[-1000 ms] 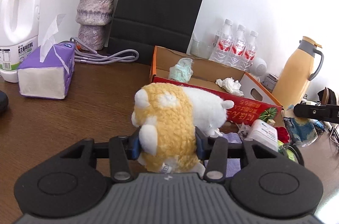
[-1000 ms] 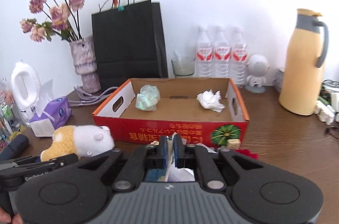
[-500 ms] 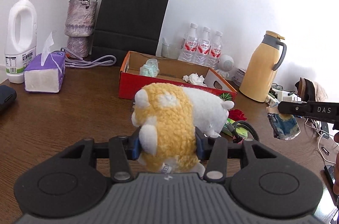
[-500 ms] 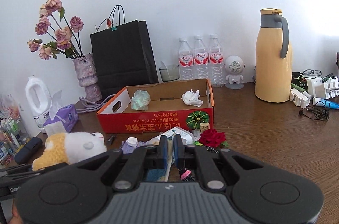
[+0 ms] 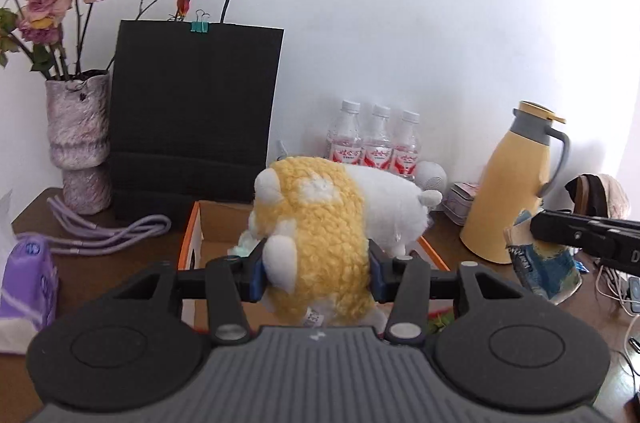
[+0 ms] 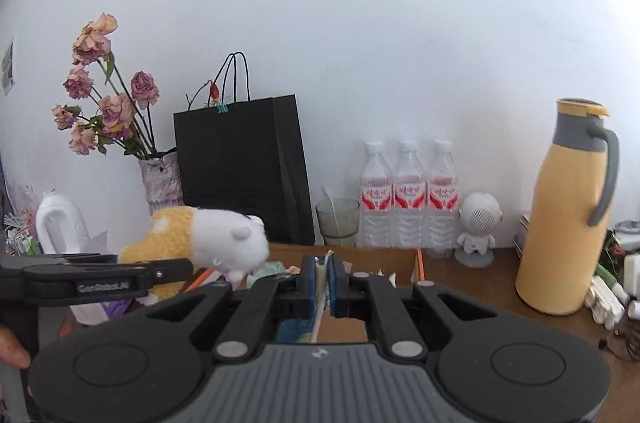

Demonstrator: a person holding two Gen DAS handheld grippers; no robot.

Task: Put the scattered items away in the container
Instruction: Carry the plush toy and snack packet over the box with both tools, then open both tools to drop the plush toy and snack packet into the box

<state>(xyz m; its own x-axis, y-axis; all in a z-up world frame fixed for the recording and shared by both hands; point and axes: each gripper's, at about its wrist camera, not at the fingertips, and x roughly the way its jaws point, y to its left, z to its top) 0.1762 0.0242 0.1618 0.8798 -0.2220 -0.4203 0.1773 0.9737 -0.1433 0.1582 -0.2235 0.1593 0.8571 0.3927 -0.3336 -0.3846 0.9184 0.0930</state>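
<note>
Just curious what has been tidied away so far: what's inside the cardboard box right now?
Little shows: the plush toy hangs in front of the cardboard box. A pale green wad peeks out beside it, with bare cardboard floor. The rest is hidden behind the toy and the hand-held grippers.

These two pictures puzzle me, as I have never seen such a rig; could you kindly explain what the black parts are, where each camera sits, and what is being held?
No robot here: a person holds a hand-held two-finger gripper in each hand, and a fisheye camera on each looks forward along its fingers. The black shape at the bottom of each picture is that gripper's own body.

In the left wrist view, the left gripper is clamped on a yellow and white plush toy, held above the orange-rimmed cardboard box.

In the right wrist view, the right gripper is shut on a thin crumpled packet, seen from the side in the left view.

On the brown table behind stand a black paper bag, a vase of dried roses, three water bottles and a yellow thermos jug.
</note>
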